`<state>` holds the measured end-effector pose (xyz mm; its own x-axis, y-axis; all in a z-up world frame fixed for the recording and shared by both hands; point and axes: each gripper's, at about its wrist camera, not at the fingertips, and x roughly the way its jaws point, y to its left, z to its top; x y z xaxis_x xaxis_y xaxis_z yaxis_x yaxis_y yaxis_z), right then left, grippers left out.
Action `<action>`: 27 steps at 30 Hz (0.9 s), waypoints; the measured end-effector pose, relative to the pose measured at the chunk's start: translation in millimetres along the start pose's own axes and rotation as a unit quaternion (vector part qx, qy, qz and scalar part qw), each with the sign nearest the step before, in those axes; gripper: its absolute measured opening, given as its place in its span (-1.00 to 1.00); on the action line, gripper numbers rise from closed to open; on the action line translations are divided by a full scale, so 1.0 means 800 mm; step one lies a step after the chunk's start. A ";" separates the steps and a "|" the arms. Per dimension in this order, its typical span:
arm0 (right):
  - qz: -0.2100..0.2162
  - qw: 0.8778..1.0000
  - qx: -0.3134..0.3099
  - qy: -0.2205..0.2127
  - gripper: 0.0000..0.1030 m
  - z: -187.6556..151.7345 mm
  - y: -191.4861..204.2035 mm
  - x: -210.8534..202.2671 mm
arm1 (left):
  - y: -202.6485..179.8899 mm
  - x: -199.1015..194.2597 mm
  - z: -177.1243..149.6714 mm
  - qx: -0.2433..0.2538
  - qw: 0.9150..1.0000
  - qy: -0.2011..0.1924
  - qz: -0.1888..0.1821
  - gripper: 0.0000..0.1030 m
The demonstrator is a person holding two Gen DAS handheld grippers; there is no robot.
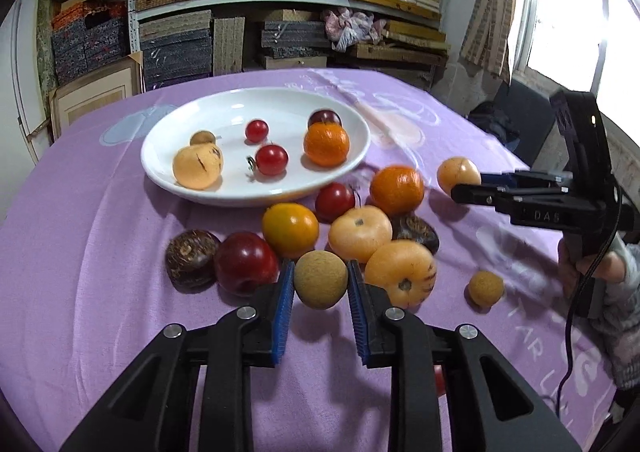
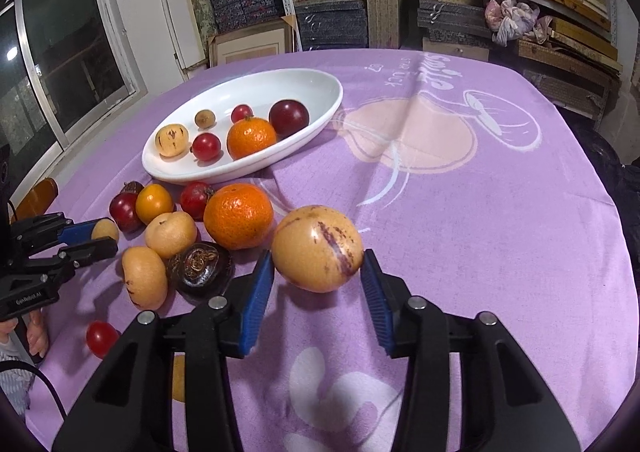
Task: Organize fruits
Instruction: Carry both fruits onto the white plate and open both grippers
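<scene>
Your left gripper (image 1: 320, 284) is pinching the small tan fruit (image 1: 320, 279) between its blue pads, low in the middle of the frame. The white plate (image 1: 160, 168) is sitting straight ahead, up and a bit left, past the fruit pile. The tan fruit is round, so it is pointing no way. Your right gripper (image 2: 318, 276) is squeezing a big yellow fruit (image 2: 318, 248), streak running top to bottom; its plate is lying upper left.

"GenRobot.AI" stands on the left gripper (image 2: 102, 238); "Smile" and "STAR LUCK" on the tablecloth (image 2: 500, 188) at twelve o'clock.
</scene>
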<state>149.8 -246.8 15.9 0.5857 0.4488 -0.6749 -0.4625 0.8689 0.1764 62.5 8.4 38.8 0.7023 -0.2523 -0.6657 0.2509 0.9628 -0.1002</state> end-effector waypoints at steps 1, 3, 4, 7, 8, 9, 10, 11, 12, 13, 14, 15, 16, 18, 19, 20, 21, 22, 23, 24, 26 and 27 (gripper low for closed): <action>0.006 1.000 0.010 -0.013 -0.15 0.006 -0.002 -0.011 | 0.007 -0.007 0.010 -0.009 1.000 -0.008 -0.002 -0.48; 0.021 0.998 0.019 -0.047 -0.15 0.025 -0.001 -0.040 | 0.023 -0.022 0.037 -0.015 0.999 -0.027 0.019 -0.48; 0.026 0.997 0.015 -0.065 -0.15 0.038 0.004 -0.056 | 0.030 -0.028 0.053 -0.017 0.999 -0.035 0.029 -0.48; 0.025 0.994 -0.009 -0.110 -0.16 0.088 0.029 -0.092 | 0.054 -0.037 0.102 -0.038 0.996 -0.062 0.052 -0.48; 0.027 0.992 -0.014 -0.124 -0.19 0.107 0.038 -0.097 | 0.062 -0.036 0.114 -0.045 0.995 -0.070 0.061 -0.48; 0.034 0.990 -0.015 -0.135 -0.25 0.123 0.046 -0.099 | 0.069 -0.032 0.125 -0.053 0.993 -0.078 0.070 -0.48; 0.044 0.988 -0.013 -0.144 -0.46 0.138 0.053 -0.096 | 0.075 -0.029 0.132 -0.062 0.992 -0.083 0.074 -0.48; 0.054 0.987 -0.012 -0.149 -0.50 0.150 0.062 -0.090 | 0.082 -0.022 0.138 -0.073 0.991 -0.084 0.074 -0.48; 0.064 0.986 -0.012 -0.151 -0.50 0.160 0.071 -0.079 | 0.089 -0.014 0.143 -0.083 0.990 -0.083 0.076 -0.48; 0.074 0.986 -0.012 -0.147 -0.50 0.167 0.081 -0.063 | 0.095 -0.001 0.147 -0.090 0.989 -0.078 0.084 -0.48; 0.082 0.988 -0.015 -0.134 -0.50 0.174 0.090 -0.042 | 0.102 0.012 0.150 -0.093 0.989 -0.071 0.089 -0.48; 0.083 0.990 -0.022 -0.114 -0.50 0.179 0.099 -0.016 | 0.109 0.028 0.153 -0.099 0.989 -0.061 0.092 -0.48; 0.079 0.992 -0.030 -0.092 -0.55 0.183 0.107 0.010 | 0.117 0.044 0.154 -0.108 0.989 -0.049 0.091 -0.48; 0.076 0.994 -0.032 -0.067 -0.65 0.179 0.106 0.049 | 0.135 0.066 0.150 -0.129 0.988 -0.034 0.076 -0.48; 0.077 0.995 -0.026 -0.059 -0.64 0.174 0.101 0.060 | 0.142 0.073 0.147 -0.135 0.988 -0.032 0.068 -0.48; 0.074 0.996 -0.027 -0.044 -0.65 0.172 0.096 0.071 | 0.147 0.080 0.144 -0.136 0.988 -0.030 0.066 -0.48; 0.066 0.997 -0.028 -0.039 -0.64 0.169 0.091 0.077 | 0.148 0.087 0.141 -0.134 0.988 -0.023 0.067 -0.48; 0.062 0.997 -0.024 -0.037 -0.64 0.167 0.086 0.082 | 0.151 0.094 0.140 -0.131 0.989 -0.016 0.066 -0.48; 0.064 0.997 -0.017 -0.033 -0.64 0.165 0.080 0.086 | 0.153 0.098 0.139 -0.132 0.989 -0.013 0.064 -0.48; 0.068 0.997 -0.010 -0.031 -0.63 0.163 0.076 0.089 | 0.155 0.102 0.138 -0.134 0.989 -0.010 0.061 -0.48; 0.067 0.997 -0.007 -0.031 -0.61 0.160 0.075 0.090 | 0.155 0.108 0.138 -0.130 0.990 -0.006 0.063 -0.48; 0.069 0.997 -0.008 -0.032 -0.61 0.160 0.077 0.090 | 0.155 0.109 0.138 -0.128 0.990 -0.005 0.067 -0.48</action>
<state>248.4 -134.4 69.8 0.5578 0.5764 -0.5972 -0.5513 0.7951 0.2526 228.5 95.3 49.5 0.7254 -0.1210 -0.6776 -0.0201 0.9803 -0.1966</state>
